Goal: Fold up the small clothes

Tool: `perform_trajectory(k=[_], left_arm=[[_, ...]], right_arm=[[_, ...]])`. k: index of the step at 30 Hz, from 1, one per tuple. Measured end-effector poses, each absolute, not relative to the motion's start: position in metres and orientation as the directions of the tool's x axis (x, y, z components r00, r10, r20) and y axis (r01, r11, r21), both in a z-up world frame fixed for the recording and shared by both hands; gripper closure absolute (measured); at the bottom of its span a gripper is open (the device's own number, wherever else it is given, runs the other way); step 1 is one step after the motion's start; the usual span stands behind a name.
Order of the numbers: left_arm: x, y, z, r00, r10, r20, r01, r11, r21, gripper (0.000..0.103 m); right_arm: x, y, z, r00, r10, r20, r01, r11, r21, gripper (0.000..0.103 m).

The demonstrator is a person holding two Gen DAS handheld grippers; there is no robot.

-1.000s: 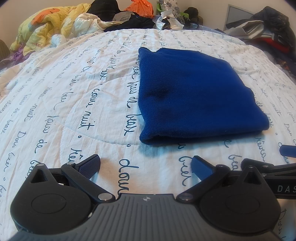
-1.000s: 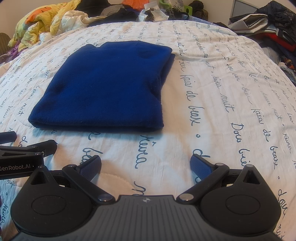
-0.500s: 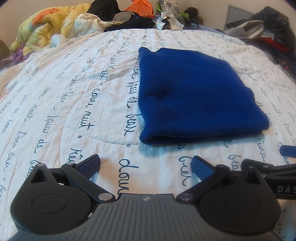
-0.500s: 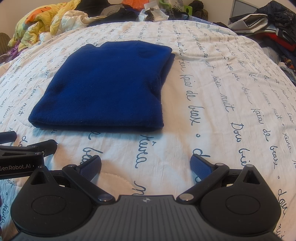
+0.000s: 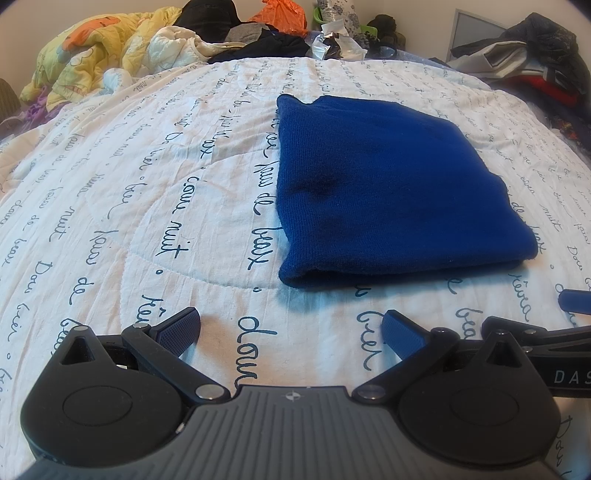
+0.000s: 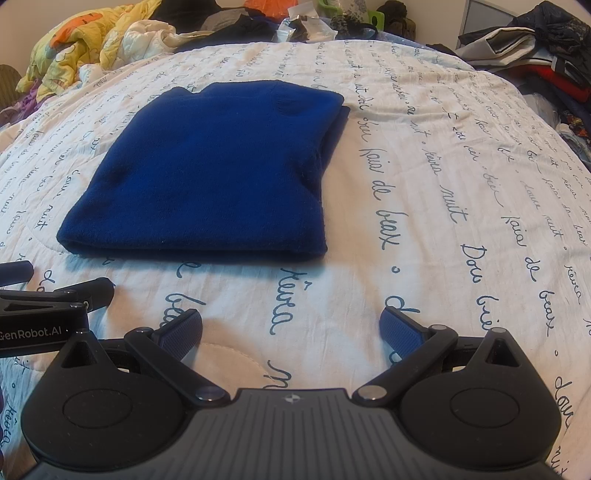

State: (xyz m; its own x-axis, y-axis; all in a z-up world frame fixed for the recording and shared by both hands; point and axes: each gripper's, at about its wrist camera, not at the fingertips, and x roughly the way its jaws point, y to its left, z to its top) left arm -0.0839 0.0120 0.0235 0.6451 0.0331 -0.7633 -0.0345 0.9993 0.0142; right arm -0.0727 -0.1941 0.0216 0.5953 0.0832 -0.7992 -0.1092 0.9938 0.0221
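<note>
White quilted bedding (image 5: 184, 206) printed with blue script fills both views, with heaped clothes (image 5: 110, 62) seen along the upper edge. A folded blue garment (image 5: 388, 192) is laid flat at centre right of the left view, centre left of the right view (image 6: 214, 177). The left gripper (image 5: 290, 328) and right gripper (image 6: 291, 325) are held agape and empty, low in frame, near the garment's front edge without touching it.

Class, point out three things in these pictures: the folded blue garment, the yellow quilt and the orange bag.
folded blue garment (image 6: 207, 173), right wrist view, middle of its top layer.
yellow quilt (image 5: 107, 62), left wrist view, crumpled middle of the heap.
orange bag (image 5: 282, 16), left wrist view, its crinkled front.
</note>
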Motion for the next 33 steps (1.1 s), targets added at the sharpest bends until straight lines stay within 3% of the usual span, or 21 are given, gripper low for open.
perform_trajectory(k=[33], left_arm=[[-0.0878,0.0123,0.0233,0.656,0.029,-0.754,-0.040,0.999,0.004,0.000]], right_arm=[[-0.0747,-0.1943,0.0207,0.595,0.083,-0.799,-0.108,0.994,0.022,0.000]])
